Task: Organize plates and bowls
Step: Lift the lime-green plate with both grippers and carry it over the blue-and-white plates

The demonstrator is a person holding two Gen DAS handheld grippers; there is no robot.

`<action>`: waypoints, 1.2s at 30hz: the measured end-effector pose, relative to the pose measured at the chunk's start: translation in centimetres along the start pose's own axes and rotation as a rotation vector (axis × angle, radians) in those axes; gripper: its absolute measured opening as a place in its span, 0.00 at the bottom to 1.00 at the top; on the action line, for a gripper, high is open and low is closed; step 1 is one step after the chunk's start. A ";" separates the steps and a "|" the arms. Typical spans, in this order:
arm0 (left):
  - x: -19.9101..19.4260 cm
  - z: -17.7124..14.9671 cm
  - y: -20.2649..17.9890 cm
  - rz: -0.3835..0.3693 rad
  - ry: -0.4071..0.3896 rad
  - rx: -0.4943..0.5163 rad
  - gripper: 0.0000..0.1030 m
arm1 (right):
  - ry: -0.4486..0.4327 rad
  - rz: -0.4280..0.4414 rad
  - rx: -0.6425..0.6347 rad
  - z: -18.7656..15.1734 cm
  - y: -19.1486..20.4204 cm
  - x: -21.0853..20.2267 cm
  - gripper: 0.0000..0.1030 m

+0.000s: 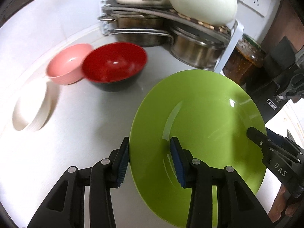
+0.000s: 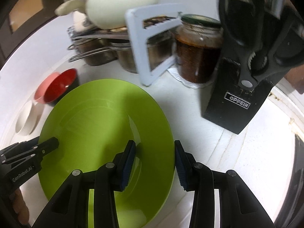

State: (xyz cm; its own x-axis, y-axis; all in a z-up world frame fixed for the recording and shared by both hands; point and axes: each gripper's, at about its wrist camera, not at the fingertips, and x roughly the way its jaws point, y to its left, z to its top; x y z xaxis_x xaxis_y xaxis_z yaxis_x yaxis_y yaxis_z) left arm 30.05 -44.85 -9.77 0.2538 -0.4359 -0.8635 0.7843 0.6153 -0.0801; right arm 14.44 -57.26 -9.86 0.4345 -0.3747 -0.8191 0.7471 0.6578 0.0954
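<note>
Progress: early, by my estimate. Plate (image 1: 197, 133) is on or just above the table (image 1: 85, 133) at centre; contact with the surface cannot be confirmed. Three bowls sit apart from it on the far left: pink bowl (image 1: 68, 66) touching red bowl (image 1: 114, 66), white bowl (image 1: 32, 110) near them toward the camera. No stacking visible. Remaining: gather the bowls, give the plate its place.

Left gripper (image 1: 150, 163): fingers spread, straddling the plate's left rim, one finger outside the rim and one over the plate's well. Not closed on it; a gap shows at the inner pad.

Right gripper (image 2: 154, 165): same on the opposite rim, one finger over the well, one outside. Fingers apart, not pinching.

Both tools point forward and down, low over the table, facing the pots (image 1: 144, 28), jar (image 2: 197, 51) and knife block (image 2: 233, 98) at the back. Images are blurred.
</note>
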 end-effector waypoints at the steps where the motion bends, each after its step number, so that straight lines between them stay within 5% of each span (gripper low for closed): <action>1: -0.5 -0.3 0.3 0.003 -0.005 -0.006 0.40 | -0.002 0.005 -0.009 -0.1 0.4 -0.4 0.41; 36: -17.4 -16.4 15.7 0.221 -0.147 -0.359 0.40 | -0.058 0.267 -0.357 -8.6 19.6 -10.1 0.41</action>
State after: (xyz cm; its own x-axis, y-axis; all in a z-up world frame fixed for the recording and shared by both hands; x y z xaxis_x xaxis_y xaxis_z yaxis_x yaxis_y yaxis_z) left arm 28.68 -16.82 -4.21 0.4918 -0.3411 -0.8011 0.4627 0.8818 -0.0915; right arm 20.39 -34.97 -4.60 0.6240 -0.1903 -0.7579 0.3888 0.9169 0.0899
